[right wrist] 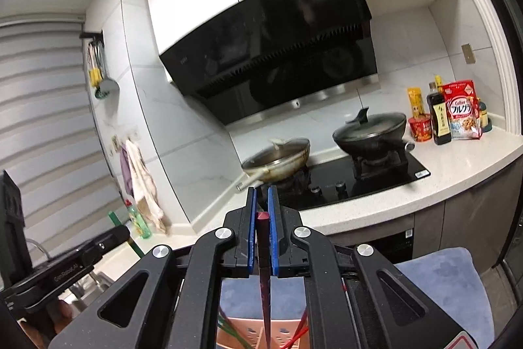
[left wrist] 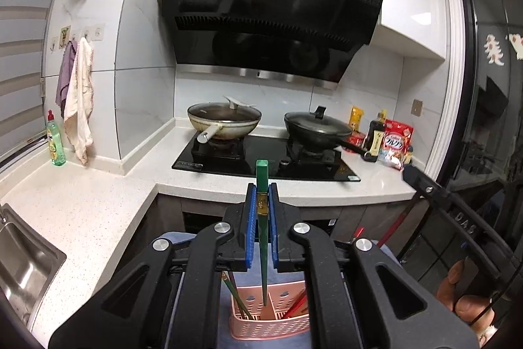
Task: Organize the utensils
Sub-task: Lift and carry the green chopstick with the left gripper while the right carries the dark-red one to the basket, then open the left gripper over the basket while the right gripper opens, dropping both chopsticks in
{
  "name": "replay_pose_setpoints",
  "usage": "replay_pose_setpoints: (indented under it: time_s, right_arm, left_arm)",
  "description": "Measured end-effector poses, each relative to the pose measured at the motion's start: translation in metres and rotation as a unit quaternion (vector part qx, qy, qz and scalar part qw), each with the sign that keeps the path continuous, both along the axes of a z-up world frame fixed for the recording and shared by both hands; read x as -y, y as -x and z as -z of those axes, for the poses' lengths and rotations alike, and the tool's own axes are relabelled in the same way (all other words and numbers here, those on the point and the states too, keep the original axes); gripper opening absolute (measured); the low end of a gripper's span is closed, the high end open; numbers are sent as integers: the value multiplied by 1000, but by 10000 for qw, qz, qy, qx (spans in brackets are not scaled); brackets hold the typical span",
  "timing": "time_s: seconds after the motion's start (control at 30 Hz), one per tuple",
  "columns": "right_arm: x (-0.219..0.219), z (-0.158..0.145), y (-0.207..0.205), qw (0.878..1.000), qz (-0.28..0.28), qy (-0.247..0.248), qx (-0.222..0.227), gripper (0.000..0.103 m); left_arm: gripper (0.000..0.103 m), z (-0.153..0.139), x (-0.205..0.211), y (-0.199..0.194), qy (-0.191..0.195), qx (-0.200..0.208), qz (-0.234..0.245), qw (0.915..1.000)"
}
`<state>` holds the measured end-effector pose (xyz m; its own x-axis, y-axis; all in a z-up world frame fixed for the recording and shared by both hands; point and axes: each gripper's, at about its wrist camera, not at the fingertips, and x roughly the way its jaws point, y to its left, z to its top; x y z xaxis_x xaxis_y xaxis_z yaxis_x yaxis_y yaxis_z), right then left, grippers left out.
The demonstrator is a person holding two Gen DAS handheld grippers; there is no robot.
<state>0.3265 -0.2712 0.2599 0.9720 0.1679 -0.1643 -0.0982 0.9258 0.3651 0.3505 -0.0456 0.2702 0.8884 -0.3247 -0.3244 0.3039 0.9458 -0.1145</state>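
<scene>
My left gripper (left wrist: 261, 190) is shut on a green chopstick (left wrist: 262, 228) that stands upright between its blue pads, its tip hanging over a pink perforated utensil basket (left wrist: 271, 321) below. That basket holds another green chopstick (left wrist: 236, 293) and red chopsticks (left wrist: 295, 303). In the right wrist view my right gripper (right wrist: 261, 195) is shut on a dark red chopstick (right wrist: 264, 264), which points down toward the same pink basket (right wrist: 258, 331). The other gripper's black body (right wrist: 65, 267) shows at the lower left of that view.
A white counter (left wrist: 81, 205) wraps around a black stove (left wrist: 264, 159) with a pale wok (left wrist: 225, 120) and a dark lidded pan (left wrist: 318, 128). A steel sink (left wrist: 23, 254) lies left, a green soap bottle (left wrist: 55, 143) behind it. Sauce bottles and food packets (right wrist: 454, 113) stand right of the stove. A blue cloth (right wrist: 447, 290) lies under the basket.
</scene>
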Motion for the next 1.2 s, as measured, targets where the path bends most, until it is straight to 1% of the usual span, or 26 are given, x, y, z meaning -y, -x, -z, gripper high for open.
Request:
replay_pose_setpoints:
  time_s: [0.2, 0.33, 0.37, 0.4, 0.47, 0.53, 0.6, 0.67, 0.87, 0.93, 1.0, 1.1, 1.2]
  right_arm:
    - [-4, 37, -25, 9992, -98, 1, -385, 7]
    - [-8, 57, -35, 9972, -273, 110, -686, 8]
    - [-8, 62, -35, 9968, -265, 152, -733, 11]
    - [-7, 64, -35, 9966, -250, 170, -763, 19]
    - [1, 69, -32, 9969, -125, 137, -761, 27]
    - [11, 73, -34, 9965, -43, 74, -828, 29]
    - [24, 81, -39, 9951, 23, -45, -986, 30]
    - [40, 92, -45, 9926, 97, -240, -1184, 30]
    - [72, 124, -64, 9837, 225, -683, -1647, 32]
    - [77, 133, -71, 9815, 311, -677, -1761, 32]
    - [83, 141, -76, 9800, 399, -680, -1825, 32]
    - [95, 157, -81, 9754, 496, -875, -1963, 32]
    - [98, 171, -91, 9709, 362, -978, -2154, 32]
  left_arm:
    - [7, 27, 7, -19, -104, -239, 11, 9997]
    - [7, 43, 11, -27, -176, -402, 20, 9990]
    - [7, 45, 12, -28, -175, -436, 40, 9989]
    - [8, 49, 13, -29, -174, -480, 64, 9987]
    - [8, 53, 14, -30, -195, -512, 43, 9985]
    - [13, 58, 14, -32, -230, -599, 23, 9979]
    - [28, 61, 13, -33, -215, -638, 15, 9977]
    - [33, 65, 13, -33, -190, -677, 27, 9975]
    - [33, 74, 18, -33, -295, -798, 43, 9964]
    - [34, 77, 19, -31, -328, -822, 54, 9961]
    - [38, 79, 19, -30, -347, -860, 61, 9957]
    - [38, 83, 18, -28, -354, -884, 79, 9954]
    - [41, 85, 16, -27, -378, -899, 65, 9952]
